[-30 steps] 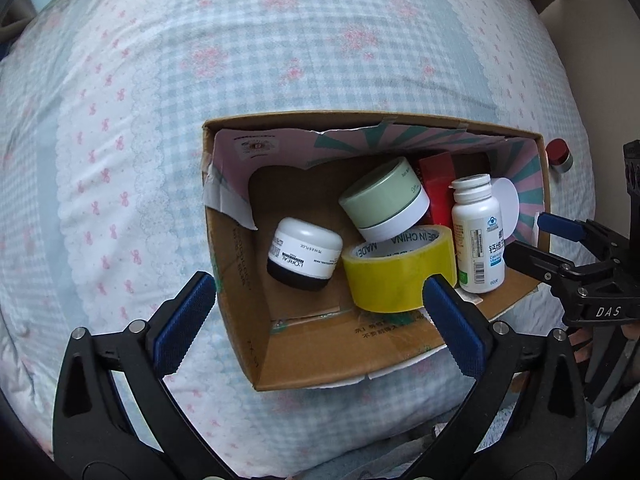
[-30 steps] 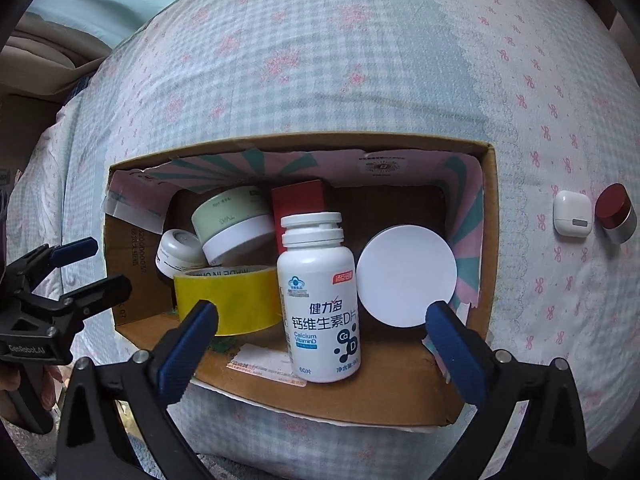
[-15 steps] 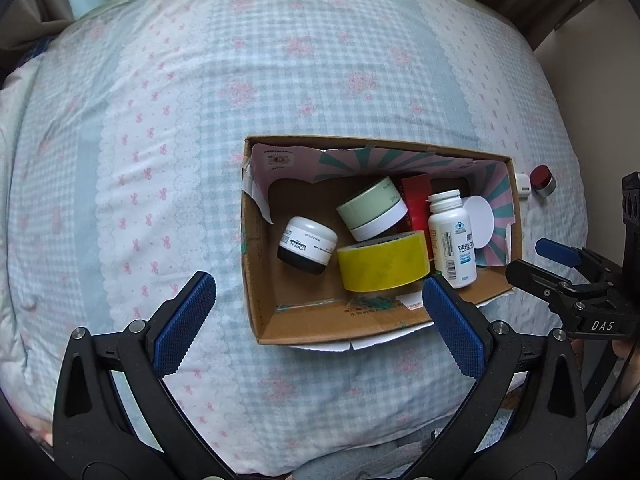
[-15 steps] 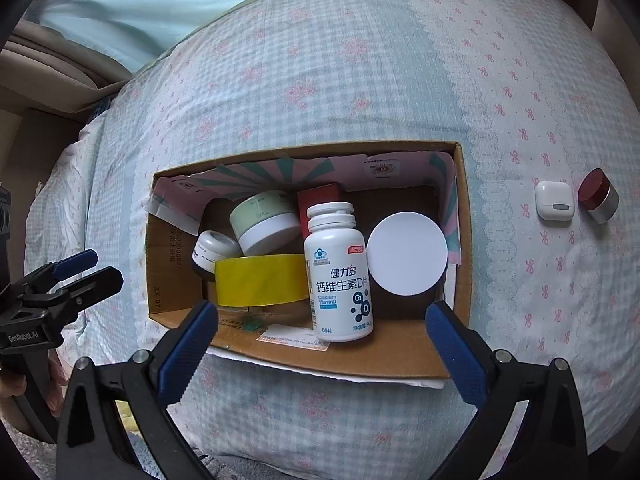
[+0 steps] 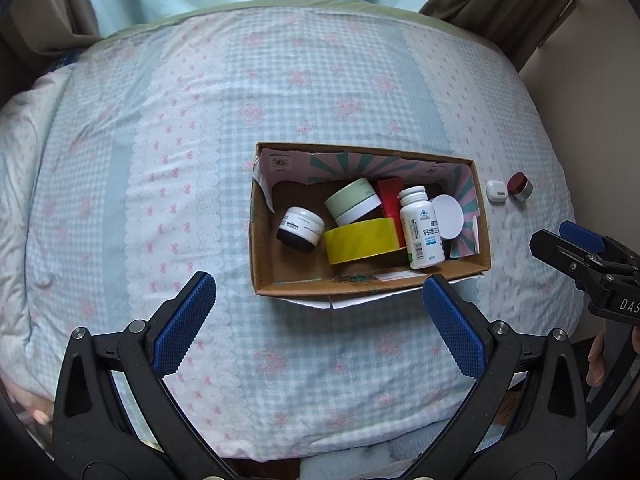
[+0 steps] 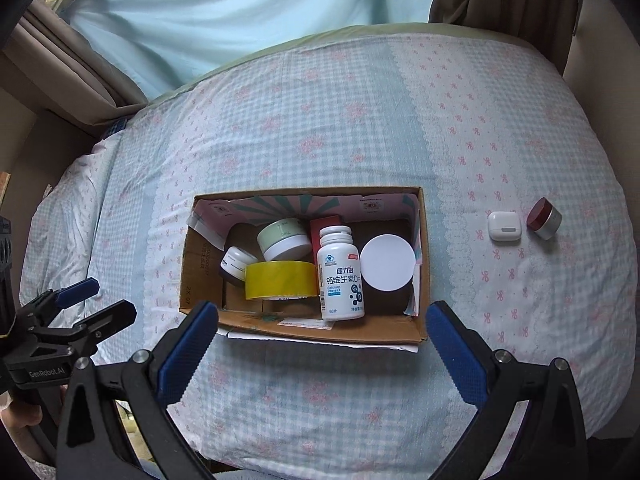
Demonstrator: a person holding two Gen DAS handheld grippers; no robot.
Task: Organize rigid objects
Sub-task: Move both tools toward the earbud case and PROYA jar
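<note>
A cardboard box (image 5: 280, 280) (image 6: 200, 304) lies on the bed. It holds a white pill bottle (image 5: 420, 228) (image 6: 340, 276), a yellow tape roll (image 5: 362, 240) (image 6: 280, 284), a green-lidded jar (image 5: 352, 200) (image 6: 282, 238), a black-and-white jar (image 5: 300, 228) (image 6: 236, 266), a red box (image 5: 388, 200) and a white round lid (image 5: 448, 216) (image 6: 387, 262). A white earbud case (image 5: 496, 191) (image 6: 504, 225) and a red-lidded jar (image 5: 519, 186) (image 6: 543, 217) lie outside, right of the box. My left gripper (image 5: 316, 320) (image 6: 92, 300) and right gripper (image 6: 322, 344) (image 5: 560, 240) are open, empty, held above the bed on the near side of the box.
The bed has a blue and pink checked cover (image 5: 200, 160). Light blue curtains (image 6: 240, 8) and brown drapes (image 5: 500, 0) hang behind it. The bed's right edge (image 5: 560, 120) drops off beside a wall.
Both grippers have pulled up and back from the box, so it looks smaller and more of the bed shows. Both stay open and empty. The objects have not moved.
</note>
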